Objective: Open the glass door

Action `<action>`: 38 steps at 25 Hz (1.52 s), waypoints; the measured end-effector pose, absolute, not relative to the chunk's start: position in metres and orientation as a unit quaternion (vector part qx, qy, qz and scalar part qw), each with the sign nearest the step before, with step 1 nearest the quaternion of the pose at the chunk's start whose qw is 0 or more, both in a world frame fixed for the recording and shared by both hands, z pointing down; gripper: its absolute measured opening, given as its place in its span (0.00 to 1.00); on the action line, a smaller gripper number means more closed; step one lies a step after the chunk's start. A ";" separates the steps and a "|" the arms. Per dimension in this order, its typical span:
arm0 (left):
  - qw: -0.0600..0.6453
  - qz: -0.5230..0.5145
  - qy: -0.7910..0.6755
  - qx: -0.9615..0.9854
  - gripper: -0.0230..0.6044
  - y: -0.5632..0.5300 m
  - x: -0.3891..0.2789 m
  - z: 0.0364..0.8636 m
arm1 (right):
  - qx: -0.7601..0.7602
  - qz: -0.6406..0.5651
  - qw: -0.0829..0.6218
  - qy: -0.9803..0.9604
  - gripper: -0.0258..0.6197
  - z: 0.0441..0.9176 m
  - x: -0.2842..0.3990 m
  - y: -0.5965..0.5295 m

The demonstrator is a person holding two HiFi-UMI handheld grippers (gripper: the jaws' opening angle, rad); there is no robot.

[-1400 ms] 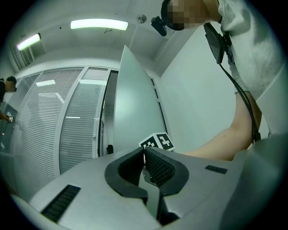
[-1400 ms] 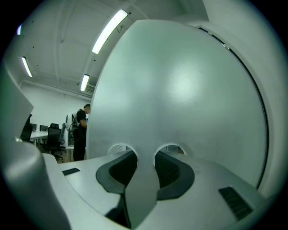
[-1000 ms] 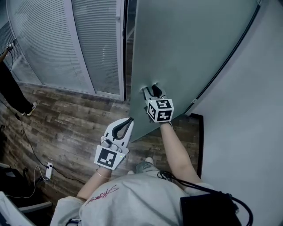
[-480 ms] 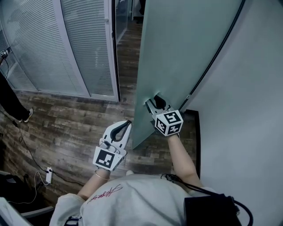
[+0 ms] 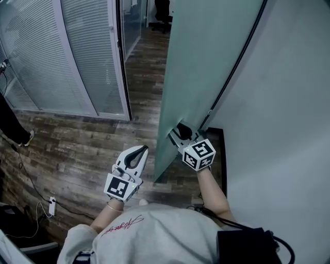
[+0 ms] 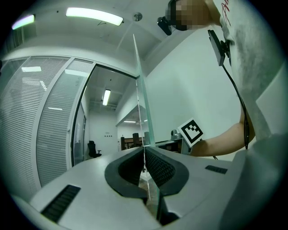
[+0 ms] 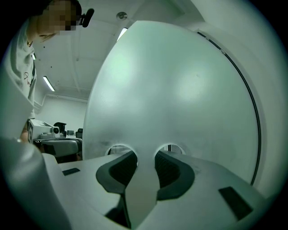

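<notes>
Floor (image 5: 77,139): dark wood planks; blind-covered partitions (image 5: 36,62) on the left.
Glass door (image 5: 206,62): frosted, standing part-way open beside the white wall (image 5: 289,129).
Handling: probably heavy, rigid, slick and breakable; the best hold is the strip between its two round holes (image 7: 118,150).
Right tongs (image 5: 181,130): clamped on that strip.
Left tongs (image 5: 142,149): closed, empty, near the door's free edge.

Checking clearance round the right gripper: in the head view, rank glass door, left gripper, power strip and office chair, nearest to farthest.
1. glass door, gripped by the right gripper
2. left gripper, to its left
3. power strip, on the floor, far left
4. office chair, beyond the doorway, top
</notes>
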State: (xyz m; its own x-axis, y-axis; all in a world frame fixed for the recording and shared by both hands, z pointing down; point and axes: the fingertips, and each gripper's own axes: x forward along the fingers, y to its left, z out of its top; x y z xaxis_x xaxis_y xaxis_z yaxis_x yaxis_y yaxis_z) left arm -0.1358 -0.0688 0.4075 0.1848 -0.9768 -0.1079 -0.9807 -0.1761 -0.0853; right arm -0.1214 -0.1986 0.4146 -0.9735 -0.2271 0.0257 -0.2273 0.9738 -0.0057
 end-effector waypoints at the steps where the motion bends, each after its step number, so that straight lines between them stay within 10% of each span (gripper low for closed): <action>1: 0.065 0.014 0.638 -0.767 0.07 -0.070 -0.130 0.409 | 0.112 0.004 0.012 -0.994 0.24 0.414 -0.114 -0.196; 38: 0.062 0.003 0.484 -0.873 0.07 -0.100 0.147 0.406 | 0.074 0.013 0.008 -0.997 0.24 0.420 0.163 -0.195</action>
